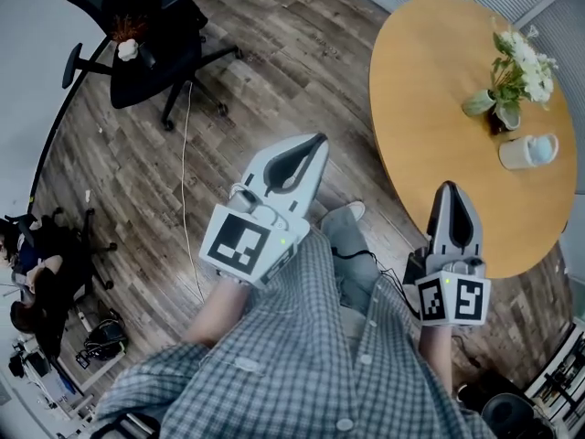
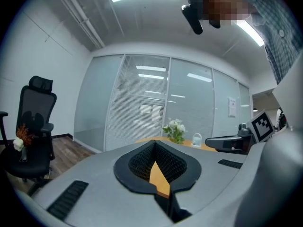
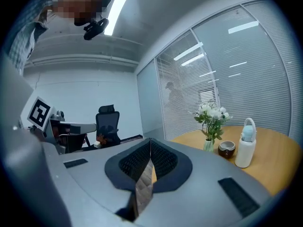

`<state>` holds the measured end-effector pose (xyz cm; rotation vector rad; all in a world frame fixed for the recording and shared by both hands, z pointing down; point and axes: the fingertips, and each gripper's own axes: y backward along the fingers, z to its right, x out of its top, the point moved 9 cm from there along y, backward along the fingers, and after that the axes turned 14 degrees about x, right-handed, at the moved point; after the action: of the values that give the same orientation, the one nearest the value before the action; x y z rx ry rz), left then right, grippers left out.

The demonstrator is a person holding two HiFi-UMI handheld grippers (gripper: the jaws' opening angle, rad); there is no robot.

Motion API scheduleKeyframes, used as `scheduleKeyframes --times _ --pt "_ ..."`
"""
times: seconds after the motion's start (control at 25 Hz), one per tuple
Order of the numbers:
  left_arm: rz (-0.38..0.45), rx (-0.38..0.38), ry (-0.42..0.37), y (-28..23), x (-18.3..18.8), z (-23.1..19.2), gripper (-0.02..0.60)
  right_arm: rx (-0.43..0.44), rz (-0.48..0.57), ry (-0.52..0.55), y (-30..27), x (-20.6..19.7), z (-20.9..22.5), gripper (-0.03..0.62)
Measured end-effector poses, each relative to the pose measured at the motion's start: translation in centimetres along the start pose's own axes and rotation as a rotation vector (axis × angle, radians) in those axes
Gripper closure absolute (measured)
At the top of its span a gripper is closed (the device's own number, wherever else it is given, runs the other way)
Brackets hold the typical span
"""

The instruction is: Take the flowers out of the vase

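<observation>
Left gripper [image 1: 315, 141]: jaws pressing together, gripping nothing, hovering off the table's [image 1: 430, 71] near edge.
Right gripper [image 1: 446, 190]: jaws meeting too, empty, hanging over that edge.
Flowers [image 1: 523, 60]: standing in the vase [image 3: 208, 145] across the table, well apart from both grippers.
Bottle [image 1: 528, 151]: sitting just beside the vase.

A person in a checked shirt [image 1: 292, 364] is holding two tools above the wooden floor [image 1: 265, 53]. The left tool [image 1: 315, 143] is pointing away from the person, its jaws pressing together on nothing. The right tool [image 1: 447, 190] is hanging at the near edge of the round desk [image 1: 430, 99], its jaws likewise together. White flowers [image 1: 526, 62] are standing in a vase [image 1: 507, 115] toward the desk's far side, with a white bottle [image 1: 528, 151] sitting near it. A black chair [image 1: 146, 35] is carrying what looks like a small bouquet [image 1: 126, 39].
</observation>
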<state>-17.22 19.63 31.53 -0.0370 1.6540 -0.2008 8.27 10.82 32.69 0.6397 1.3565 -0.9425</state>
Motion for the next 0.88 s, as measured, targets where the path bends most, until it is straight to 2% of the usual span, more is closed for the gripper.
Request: scheduleKeyframes --times 0.28,0.64,0.88 --pt "0.001 -0.059 -0.025 -4.9 1.5 1.9 0.574 -0.041 0.032 -0.021 -1.3 1.1 4.1 0.583" --pt "0.008 -0.179 -0.043 -10.6 3.6 5.9 0.574 -0.092 0.072 -0.032 -1.9 2.7 8.4 0.583" --pt "-0.015 -0.253 -0.077 -14.9 2.7 8.9 0.574 -0.157 0.08 -0.06 -1.0 1.7 12.1 0.583"
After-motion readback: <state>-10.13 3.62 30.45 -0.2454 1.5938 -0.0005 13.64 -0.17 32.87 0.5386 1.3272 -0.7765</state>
